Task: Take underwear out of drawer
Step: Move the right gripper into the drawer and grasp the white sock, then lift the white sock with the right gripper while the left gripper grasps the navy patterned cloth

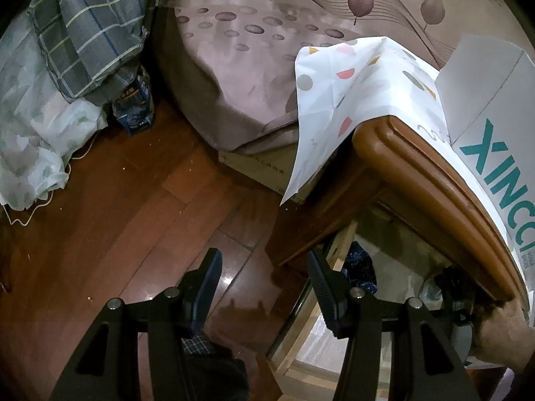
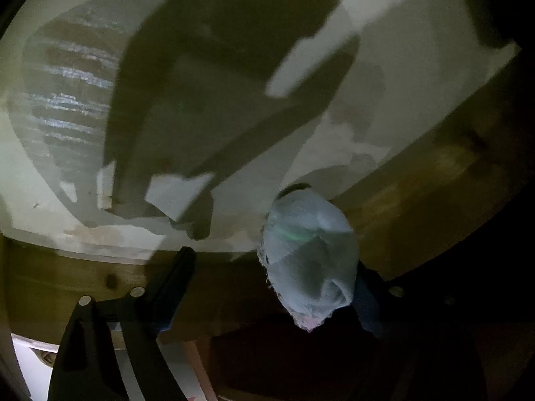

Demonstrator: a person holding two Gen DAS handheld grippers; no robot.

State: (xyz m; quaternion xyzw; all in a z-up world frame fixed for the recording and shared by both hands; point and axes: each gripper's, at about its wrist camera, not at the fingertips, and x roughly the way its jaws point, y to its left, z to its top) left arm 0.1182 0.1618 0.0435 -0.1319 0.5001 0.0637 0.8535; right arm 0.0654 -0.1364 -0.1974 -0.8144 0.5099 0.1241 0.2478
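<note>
Left wrist view: left gripper (image 1: 264,284) hangs over the wooden floor (image 1: 133,200), jaws apart and empty, beside the open drawer (image 1: 334,244) of the nightstand (image 1: 418,167); dark underwear (image 1: 359,267) lies inside.

Right wrist view: right gripper (image 2: 267,267) sits inside the pale-lined drawer, jaws wide; a light blue garment (image 2: 311,257) drapes over its right finger, not clamped
</note>
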